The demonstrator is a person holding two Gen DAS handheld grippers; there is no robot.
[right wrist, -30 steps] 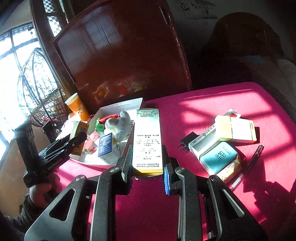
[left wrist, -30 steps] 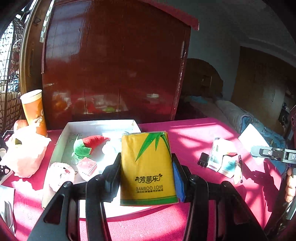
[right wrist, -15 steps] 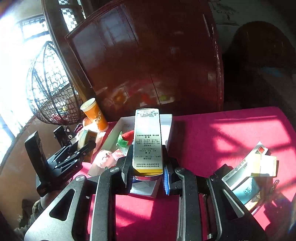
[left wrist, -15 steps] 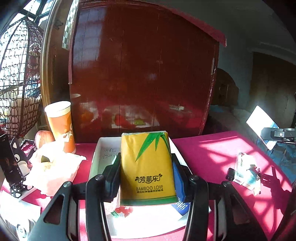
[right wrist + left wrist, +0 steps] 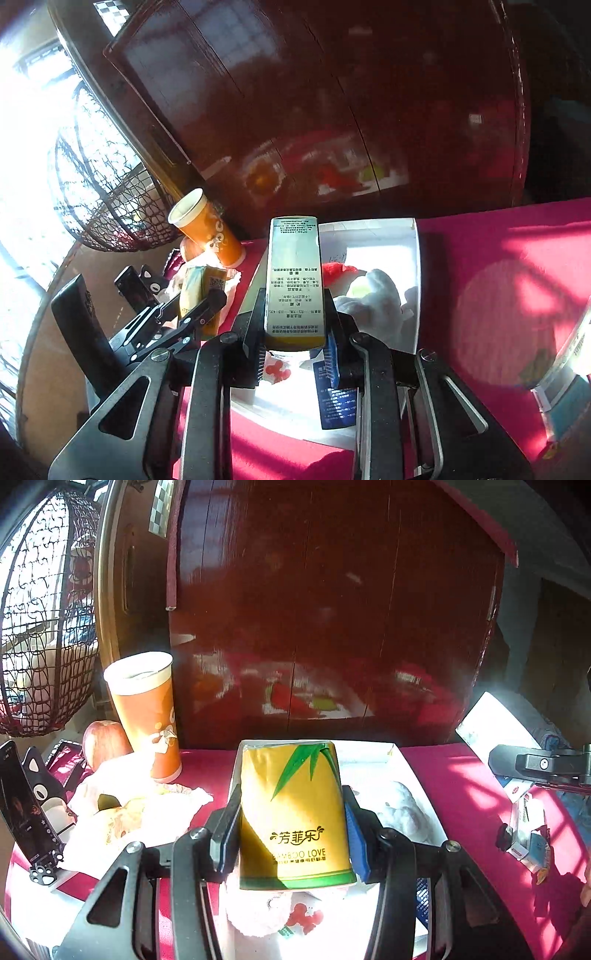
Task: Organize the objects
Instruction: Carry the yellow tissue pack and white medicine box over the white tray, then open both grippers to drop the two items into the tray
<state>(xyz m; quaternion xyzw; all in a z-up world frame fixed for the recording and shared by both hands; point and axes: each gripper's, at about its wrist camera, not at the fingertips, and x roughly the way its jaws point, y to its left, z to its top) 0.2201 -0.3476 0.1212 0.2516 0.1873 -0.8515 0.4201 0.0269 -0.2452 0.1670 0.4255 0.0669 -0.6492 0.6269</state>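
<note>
My left gripper (image 5: 291, 830) is shut on a yellow tissue pack (image 5: 293, 812) printed with green bamboo leaves, held over the white tray (image 5: 413, 771). My right gripper (image 5: 295, 343) is shut on a long silver-and-yellow box (image 5: 295, 280), held above the same tray (image 5: 413, 240). The tray holds a white plush toy (image 5: 373, 295), a red plush piece (image 5: 334, 271), a pink round toy (image 5: 258, 912) and a blue box (image 5: 338, 402). The left gripper with the tissue pack also shows in the right wrist view (image 5: 201, 299).
An orange paper cup (image 5: 144, 716), an apple (image 5: 105, 738) and a white plastic bag (image 5: 129, 812) sit left of the tray. A phone on a cat stand (image 5: 26, 812) is at far left. Small boxes (image 5: 528, 834) lie on the red cloth at right. A dark wooden cabinet (image 5: 332, 609) stands behind.
Both grippers have moved left and forward over the tray, each still holding its object. The right gripper now hangs above the tray's plush toys.
</note>
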